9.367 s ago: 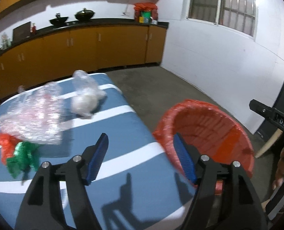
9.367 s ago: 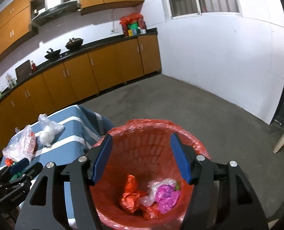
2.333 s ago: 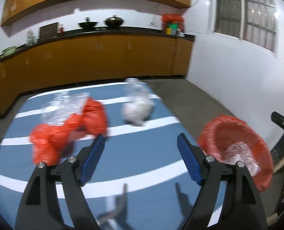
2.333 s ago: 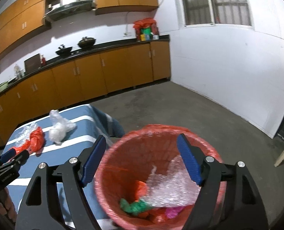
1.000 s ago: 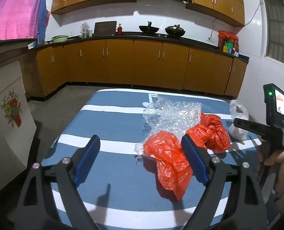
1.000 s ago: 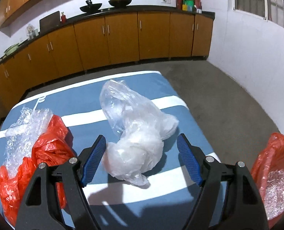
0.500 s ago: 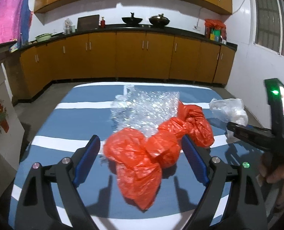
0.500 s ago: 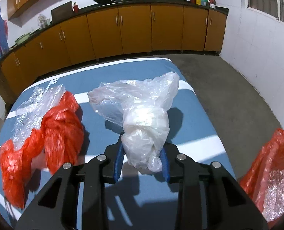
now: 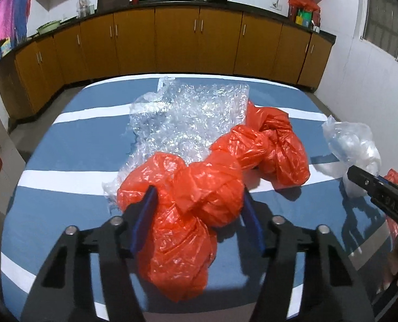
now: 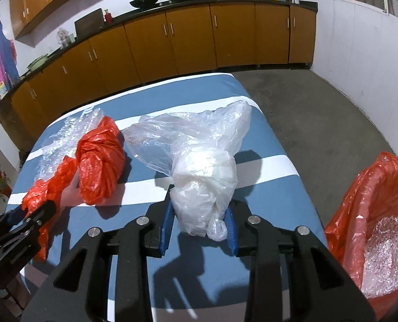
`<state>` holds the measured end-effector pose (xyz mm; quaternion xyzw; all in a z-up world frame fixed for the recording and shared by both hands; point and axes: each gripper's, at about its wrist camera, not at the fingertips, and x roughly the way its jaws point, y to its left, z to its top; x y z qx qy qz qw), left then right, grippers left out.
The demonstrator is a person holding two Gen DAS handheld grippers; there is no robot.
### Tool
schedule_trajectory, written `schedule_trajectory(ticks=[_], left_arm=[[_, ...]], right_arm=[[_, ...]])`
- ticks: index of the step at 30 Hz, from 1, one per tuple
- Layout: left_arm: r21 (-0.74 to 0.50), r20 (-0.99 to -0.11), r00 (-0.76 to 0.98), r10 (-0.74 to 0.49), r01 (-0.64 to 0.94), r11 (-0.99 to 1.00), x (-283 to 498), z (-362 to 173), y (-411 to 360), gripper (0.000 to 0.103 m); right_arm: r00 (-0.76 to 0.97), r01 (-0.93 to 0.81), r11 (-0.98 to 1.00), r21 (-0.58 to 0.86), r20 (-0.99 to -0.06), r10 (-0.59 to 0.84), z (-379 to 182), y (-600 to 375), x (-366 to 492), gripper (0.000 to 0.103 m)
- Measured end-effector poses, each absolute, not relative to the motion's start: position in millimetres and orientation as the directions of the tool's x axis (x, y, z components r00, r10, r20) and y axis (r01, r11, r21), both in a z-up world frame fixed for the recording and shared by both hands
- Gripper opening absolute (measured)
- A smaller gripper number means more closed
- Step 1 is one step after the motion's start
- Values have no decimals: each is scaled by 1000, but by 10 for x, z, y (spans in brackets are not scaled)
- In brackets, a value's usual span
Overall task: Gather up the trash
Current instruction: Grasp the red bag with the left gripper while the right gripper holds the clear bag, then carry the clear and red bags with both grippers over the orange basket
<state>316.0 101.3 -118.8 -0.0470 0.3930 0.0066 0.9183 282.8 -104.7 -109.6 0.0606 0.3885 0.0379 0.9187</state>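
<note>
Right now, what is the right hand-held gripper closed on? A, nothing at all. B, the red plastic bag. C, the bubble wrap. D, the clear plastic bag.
D: the right hand-held gripper has its blue fingers pressed against the bottom of the clear plastic bag, while the red plastic bag sits in the left hand-held gripper.

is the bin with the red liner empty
No, a crumpled piece of bubble wrap lies inside the bin.

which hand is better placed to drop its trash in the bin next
Right. The right gripper is shut on the clear plastic bag, and the red-lined bin sits just off its right side. The left gripper clamps the red plastic bag farther from the bin.
</note>
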Motion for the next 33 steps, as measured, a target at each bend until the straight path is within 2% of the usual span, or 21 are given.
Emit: schedule_trajectory(ticks=[6,10,33], left_arm=[[-106,-705,706,-60,-21,994,3084,-1141,1025,36],[-116,-688,722,-81,0,993,2991,-1060,1004,33],[-178,-578,786,-219,140,974,2379,-320,440,32]], right_arm=[[705,-30,987,156,-697,132,-1013,-1028,2758,34],[713,-30,985,168,-687,139,-952,-1084,2649,34],[808,22,973,231,-577,119,-400,-1542,1870,34]])
